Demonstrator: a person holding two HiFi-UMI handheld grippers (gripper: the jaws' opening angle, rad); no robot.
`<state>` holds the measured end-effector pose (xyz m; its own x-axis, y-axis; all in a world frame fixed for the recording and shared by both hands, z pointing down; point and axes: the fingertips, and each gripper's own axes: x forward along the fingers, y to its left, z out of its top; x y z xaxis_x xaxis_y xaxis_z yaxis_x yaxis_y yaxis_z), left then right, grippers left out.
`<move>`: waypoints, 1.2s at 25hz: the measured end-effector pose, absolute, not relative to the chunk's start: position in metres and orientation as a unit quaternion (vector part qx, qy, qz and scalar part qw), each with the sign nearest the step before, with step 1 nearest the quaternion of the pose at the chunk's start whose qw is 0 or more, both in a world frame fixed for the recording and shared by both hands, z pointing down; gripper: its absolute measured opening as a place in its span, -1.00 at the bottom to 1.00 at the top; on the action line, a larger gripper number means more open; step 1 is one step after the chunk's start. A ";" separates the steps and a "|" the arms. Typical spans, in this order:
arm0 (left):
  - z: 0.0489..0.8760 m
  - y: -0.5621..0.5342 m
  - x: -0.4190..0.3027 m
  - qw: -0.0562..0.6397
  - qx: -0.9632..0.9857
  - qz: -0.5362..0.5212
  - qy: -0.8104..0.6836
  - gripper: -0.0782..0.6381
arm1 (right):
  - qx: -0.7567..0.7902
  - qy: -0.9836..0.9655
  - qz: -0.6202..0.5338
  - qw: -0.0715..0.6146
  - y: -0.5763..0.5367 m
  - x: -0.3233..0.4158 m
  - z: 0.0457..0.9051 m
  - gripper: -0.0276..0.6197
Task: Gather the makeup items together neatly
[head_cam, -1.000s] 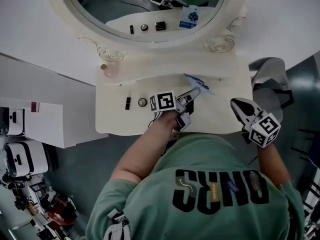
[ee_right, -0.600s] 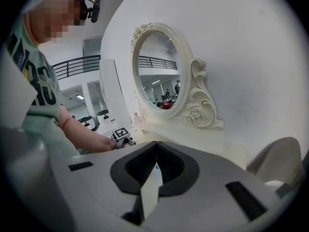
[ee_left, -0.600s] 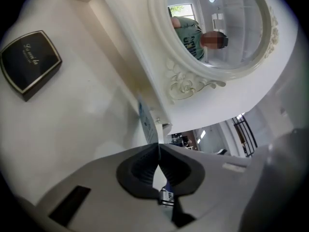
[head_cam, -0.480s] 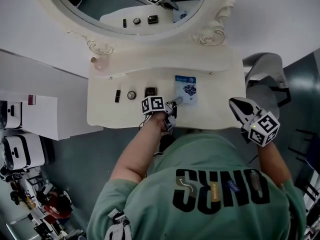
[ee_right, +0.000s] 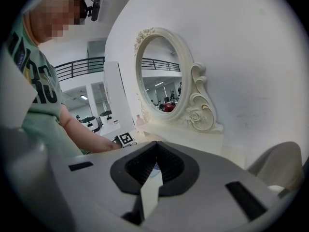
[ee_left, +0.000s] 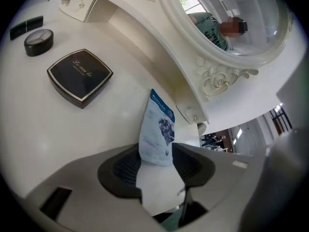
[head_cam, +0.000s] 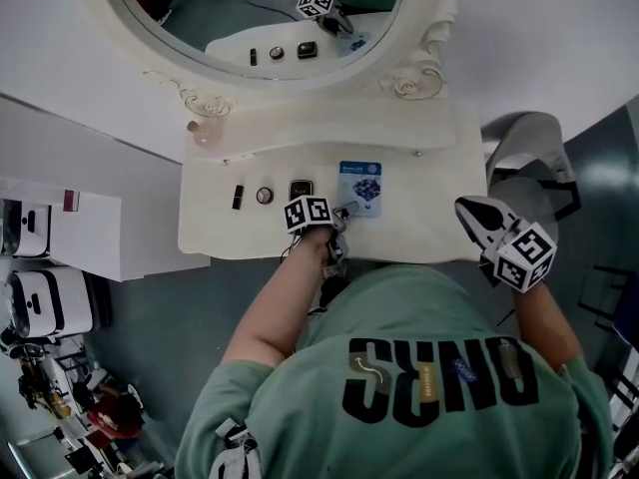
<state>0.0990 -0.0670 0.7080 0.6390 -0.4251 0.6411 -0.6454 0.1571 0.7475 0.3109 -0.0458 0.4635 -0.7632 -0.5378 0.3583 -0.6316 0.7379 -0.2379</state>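
Head view: a cream vanity desk (head_cam: 429, 233) stands under an oval mirror (head_cam: 215, 8) in a carved frame. Four makeup items lie in a row along the desk. From the left they are a black lipstick tube (head_cam: 238, 197), a small round pot (head_cam: 265, 196), a square black compact (head_cam: 301, 187) and a blue-and-white sachet (head_cam: 360, 187).

A second ago the left gripper (head_cam: 344, 211) held that sachet pinched in closed jaws, lifted off the desk and tilted. Half a second ago the sachet was already lying flat on the desk, just to the right of the compact. It lies in the same spot now, apart from the compact and in line with the other three items.

Left gripper view shows the jaws have just been opening. They now stand spread, with the near end of the sachet lying on the desk between the two dark pads and the rest stretching away toward the mirror's base. The pads do not clamp it. The compact, pot and lipstick tube sit off to the left in that view, and none of them has shifted over the second.

The right gripper (ee_right: 155, 166) hangs off the right end of the desk, clear of everything, much where it was before. Right gripper view shows its jaws pressed together at the tips with nothing between them. It looks across toward the mirror and the person's left forearm (ee_right: 89, 137).
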 end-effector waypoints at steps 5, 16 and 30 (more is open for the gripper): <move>0.694 -0.066 0.093 0.621 0.654 0.087 -0.423 -0.02 | 0.318 -0.925 0.168 0.124 -0.047 0.308 0.452 -0.93; 0.685 -0.052 0.103 0.543 0.717 0.189 -0.393 0.15 | 0.310 -0.931 0.152 0.119 -0.043 0.301 0.443 -0.93; 0.639 -0.064 0.093 0.394 0.773 0.239 -0.435 0.20 | 0.315 -0.932 0.150 0.101 -0.039 0.305 0.440 -0.93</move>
<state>0.0933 -0.0640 0.6386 0.5072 -0.4842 0.7130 -0.8614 -0.3109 0.4017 0.3046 -0.0392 0.4401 -0.7811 -0.5567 0.2828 -0.6174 0.7564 -0.2161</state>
